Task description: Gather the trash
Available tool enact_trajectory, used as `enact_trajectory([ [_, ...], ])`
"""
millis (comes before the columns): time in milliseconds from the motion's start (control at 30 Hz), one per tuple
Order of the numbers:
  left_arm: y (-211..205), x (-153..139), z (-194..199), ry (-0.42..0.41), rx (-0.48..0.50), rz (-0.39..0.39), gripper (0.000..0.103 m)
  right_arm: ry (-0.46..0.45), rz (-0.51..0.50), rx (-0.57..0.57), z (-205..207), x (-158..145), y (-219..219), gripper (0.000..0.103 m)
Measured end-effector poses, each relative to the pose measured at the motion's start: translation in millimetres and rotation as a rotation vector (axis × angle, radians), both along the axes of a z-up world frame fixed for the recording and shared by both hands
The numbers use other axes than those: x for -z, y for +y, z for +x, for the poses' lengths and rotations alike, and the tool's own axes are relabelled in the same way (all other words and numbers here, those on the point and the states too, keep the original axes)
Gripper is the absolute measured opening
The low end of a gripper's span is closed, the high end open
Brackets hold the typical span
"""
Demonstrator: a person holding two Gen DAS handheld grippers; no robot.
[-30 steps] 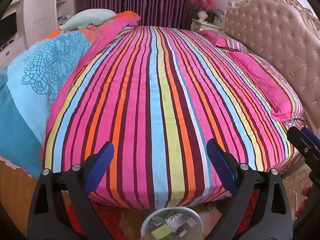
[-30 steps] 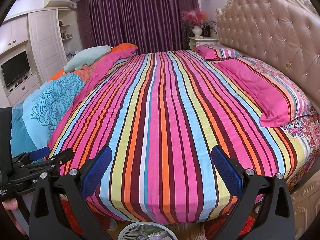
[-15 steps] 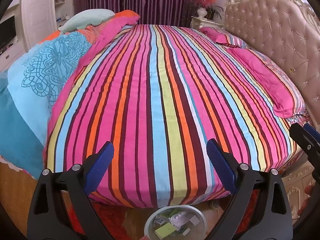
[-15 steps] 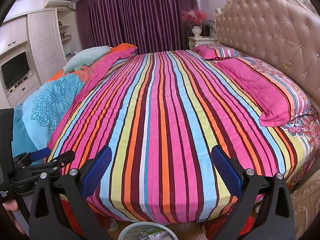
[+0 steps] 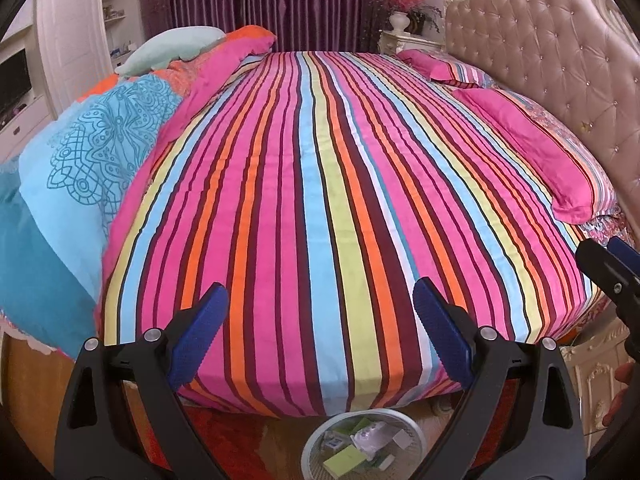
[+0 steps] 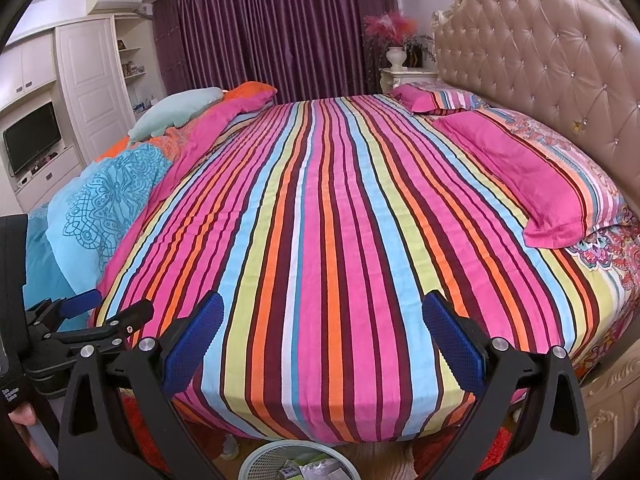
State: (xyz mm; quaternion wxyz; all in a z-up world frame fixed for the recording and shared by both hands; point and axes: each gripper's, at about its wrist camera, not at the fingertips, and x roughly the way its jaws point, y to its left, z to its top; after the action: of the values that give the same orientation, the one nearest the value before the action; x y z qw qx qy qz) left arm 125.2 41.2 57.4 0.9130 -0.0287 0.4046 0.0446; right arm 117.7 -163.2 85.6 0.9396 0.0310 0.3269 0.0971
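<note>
Slightly lifted since earlier: both tools, left tool [image 5: 316, 334] and right tool [image 6: 322, 340], held spread and empty above round white mesh wastebasket [image 5: 320, 438] beside striped bed [image 5: 320, 200].

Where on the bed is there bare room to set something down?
The whole striped sheet lies bare, from the blue patterned quilt on the left to the pink pillows by the headboard. Those two edges are crowded. The wastebasket below the bed's edge already holds trash.

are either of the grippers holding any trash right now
No. The left gripper and right gripper are both open and empty above the striped bedspread.
</note>
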Motion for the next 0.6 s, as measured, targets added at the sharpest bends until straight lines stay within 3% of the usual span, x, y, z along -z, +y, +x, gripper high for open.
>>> enact_trajectory([
  [600,4.0,2.7,1.9,0.025,-0.011,-0.024,0.091,0.022,0.010,0.001,1.9,4.5,-1.0,0.095],
])
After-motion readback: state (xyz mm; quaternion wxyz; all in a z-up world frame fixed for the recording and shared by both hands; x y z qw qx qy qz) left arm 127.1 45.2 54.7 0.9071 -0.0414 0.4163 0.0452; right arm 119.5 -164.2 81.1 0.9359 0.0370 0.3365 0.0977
